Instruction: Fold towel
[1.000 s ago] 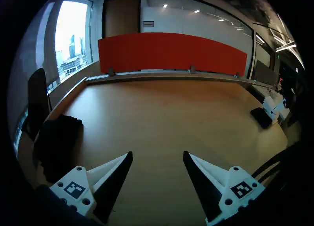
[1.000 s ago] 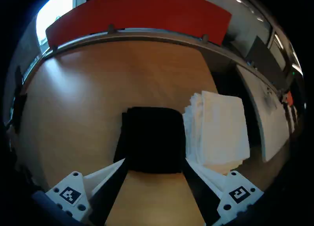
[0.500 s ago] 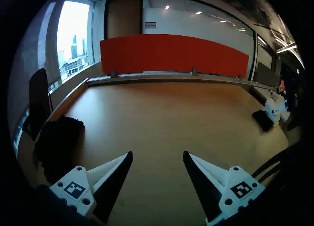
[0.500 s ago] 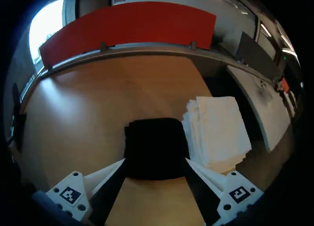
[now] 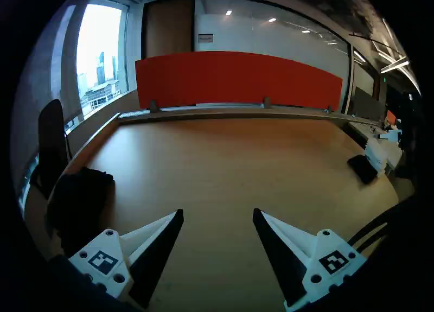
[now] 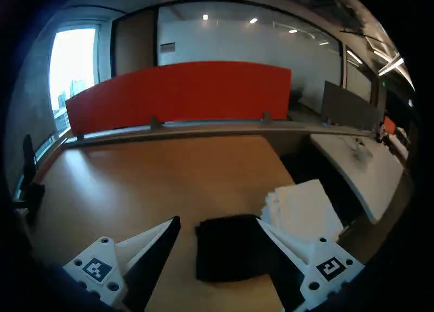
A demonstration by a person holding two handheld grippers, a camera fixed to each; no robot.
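Where the left gripper view looks out across the wooden table (image 5: 228, 149), the left gripper (image 5: 217, 211) hangs above the wood with its two fingers spread wide, gripping nothing; a dark heap (image 5: 78, 203) sits at the table's left edge, and far off to the right lie a folded black towel (image 5: 362, 168) and a white stack (image 5: 382, 154) just beside it; a red panel (image 5: 238, 78) stands along the far edge.

In the right gripper view, the right gripper (image 6: 218, 220) is open too, its fingers well apart; the folded black towel (image 6: 233, 247) lies flat on the table (image 6: 152, 176) between them, nearer the right finger, though contact cannot be judged; the white stack (image 6: 301, 209) lies just to its right, at the table's edge; behind stands the red panel (image 6: 179, 97).
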